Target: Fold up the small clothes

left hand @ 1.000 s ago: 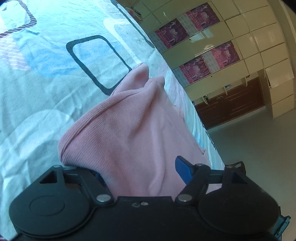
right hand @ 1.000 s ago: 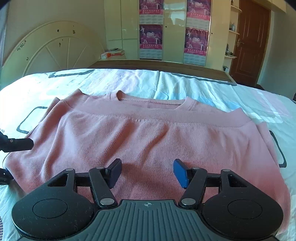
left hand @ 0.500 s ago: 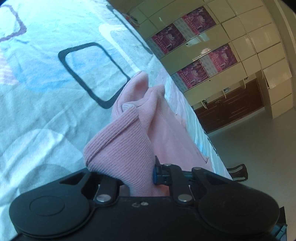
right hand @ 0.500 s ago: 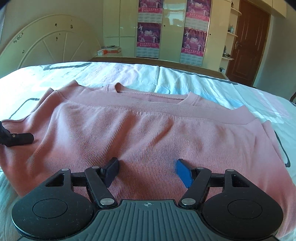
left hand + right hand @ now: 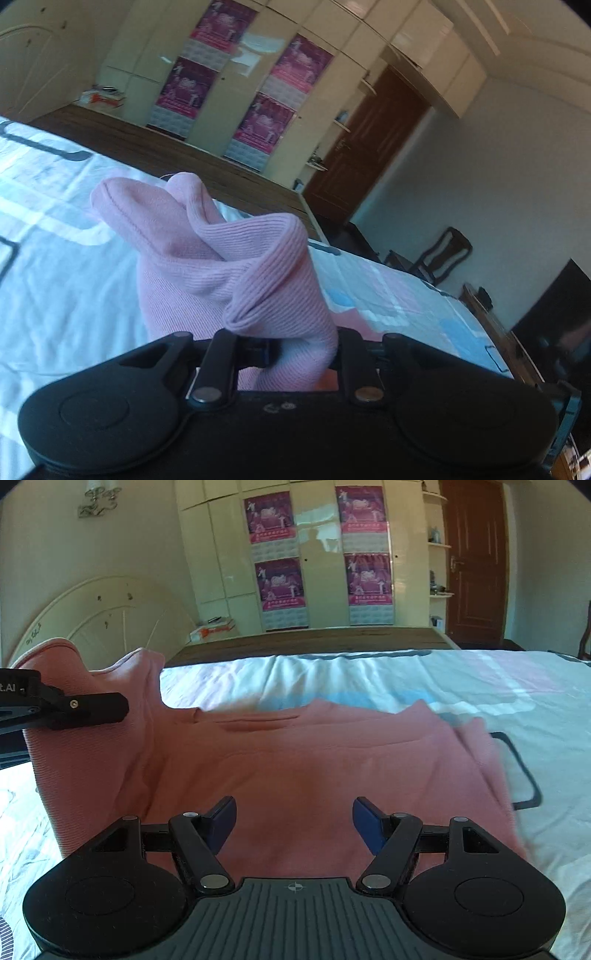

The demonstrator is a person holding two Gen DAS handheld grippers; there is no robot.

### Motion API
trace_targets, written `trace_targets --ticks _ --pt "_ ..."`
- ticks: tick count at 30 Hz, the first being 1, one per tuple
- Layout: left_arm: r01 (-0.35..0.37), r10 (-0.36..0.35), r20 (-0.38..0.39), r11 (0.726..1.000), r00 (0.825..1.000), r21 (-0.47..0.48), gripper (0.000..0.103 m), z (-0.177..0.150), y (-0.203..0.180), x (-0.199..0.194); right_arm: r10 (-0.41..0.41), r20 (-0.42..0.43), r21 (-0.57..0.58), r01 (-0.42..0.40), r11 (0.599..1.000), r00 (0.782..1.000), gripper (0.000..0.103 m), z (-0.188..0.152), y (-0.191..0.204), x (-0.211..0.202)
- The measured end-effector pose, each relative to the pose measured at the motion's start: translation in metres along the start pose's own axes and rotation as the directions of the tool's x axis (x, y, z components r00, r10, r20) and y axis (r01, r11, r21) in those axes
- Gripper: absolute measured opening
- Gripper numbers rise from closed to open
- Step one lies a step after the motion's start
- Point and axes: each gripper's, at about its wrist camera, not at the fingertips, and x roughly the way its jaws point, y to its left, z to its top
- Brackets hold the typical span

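Hidden or cut off: left gripper [image 5: 295, 345] fingertips buried in bunched pink sweater [image 5: 236, 258]; sweater's near hem behind right gripper [image 5: 293, 821] body; left gripper cropped at right-wrist frame edge; poster [image 5: 273, 517] print too small to read.

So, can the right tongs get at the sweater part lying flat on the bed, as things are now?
Probably yes. The right tongs are open just above the flat part of the pink sweater, with nothing between. The left tongs, shut on the sweater's left side, hold it up well off to the side.
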Motion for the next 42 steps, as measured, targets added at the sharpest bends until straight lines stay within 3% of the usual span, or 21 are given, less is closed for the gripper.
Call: trace_targets --ticks 6,11,14,17,18,20,23,26,28,29,30,34,37,38,39,42 --pt "0.113 -0.1 -0.126 0.988 0.987 0.102 0.014 -0.044 -0.08 0.057 -0.088 0.011 0.071 0.087 0.994 0.996 0.069 -0.001 -0.079 -0.037" --pt "0.08 -0.029 -0.273 0.98 0.962 0.18 0.019 -0.099 -0.1 0.093 -0.102 -0.019 0.147 0.104 0.984 0.995 0.069 -0.005 -0.126 -0.054" --pt "0.077 -0.018 -0.303 0.98 0.953 0.184 0.033 -0.114 -0.098 0.088 -0.022 -0.01 0.21 0.024 0.977 1.0 0.069 -0.003 -0.137 -0.062" --pt "0.085 -0.013 -0.32 0.974 0.947 0.211 0.056 -0.116 -0.093 0.069 0.089 -0.003 0.245 -0.086 0.966 0.996 0.069 0.004 -0.135 -0.059" --pt "0.076 -0.001 -0.315 0.971 0.949 0.226 0.061 -0.116 -0.09 0.061 0.126 -0.007 0.245 -0.121 0.962 0.992 0.069 0.007 -0.132 -0.056" --pt "0.056 0.014 -0.281 0.969 0.96 0.239 0.061 -0.112 -0.084 0.043 0.182 -0.03 0.239 -0.17 0.956 0.983 0.069 0.008 -0.122 -0.046" --pt "-0.019 0.064 -0.203 0.976 0.977 0.219 0.063 -0.097 -0.068 0.02 0.195 -0.066 0.208 -0.178 0.962 0.979 0.069 0.008 -0.109 -0.021" --pt "-0.107 0.137 -0.145 0.975 0.98 0.197 0.064 -0.081 -0.046 0.011 0.216 -0.086 0.217 -0.193 0.957 0.973 0.068 0.009 -0.103 -0.003" --pt "-0.157 0.182 -0.131 0.971 0.975 0.182 0.064 -0.071 -0.032 0.011 0.224 -0.096 0.226 -0.198 0.954 0.97 0.046 0.009 -0.1 0.006" --pt "-0.171 0.193 -0.124 0.971 0.973 0.167 0.064 -0.068 -0.026 0.011 0.228 -0.097 0.231 -0.201 0.952 0.969 0.025 0.009 -0.099 0.008" --pt "-0.184 0.203 -0.118 0.97 0.972 0.156 0.064 -0.065 -0.021 0.012 0.236 -0.095 0.241 -0.208 0.948 0.967 0.013 0.009 -0.1 0.009" --pt "-0.212 0.226 -0.097 0.967 0.969 0.141 0.064 -0.05 -0.013 0.016 0.224 -0.096 0.245 -0.195 0.95 0.97 0.014 0.012 -0.104 0.012" --pt "-0.215 0.228 -0.092 0.967 0.969 0.136 0.064 -0.044 -0.01 0.019 0.251 -0.11 0.308 -0.207 0.929 0.962 0.022 0.016 -0.112 0.025" --pt "-0.215 0.229 -0.091 0.967 0.969 0.137 0.064 -0.041 -0.011 0.023 0.255 -0.109 0.318 -0.21 0.925 0.961 0.02 0.017 -0.112 0.026" --pt "-0.213 0.227 -0.089 0.967 0.97 0.141 0.064 -0.039 -0.012 0.023 0.249 -0.102 0.317 -0.206 0.926 0.963 0.011 0.018 -0.111 0.024" --pt "-0.201 0.216 -0.085 0.967 0.973 0.155 0.064 -0.037 -0.016 0.028 0.22 -0.046 0.286 -0.198 0.937 0.974 0.01 0.025 -0.107 0.01"
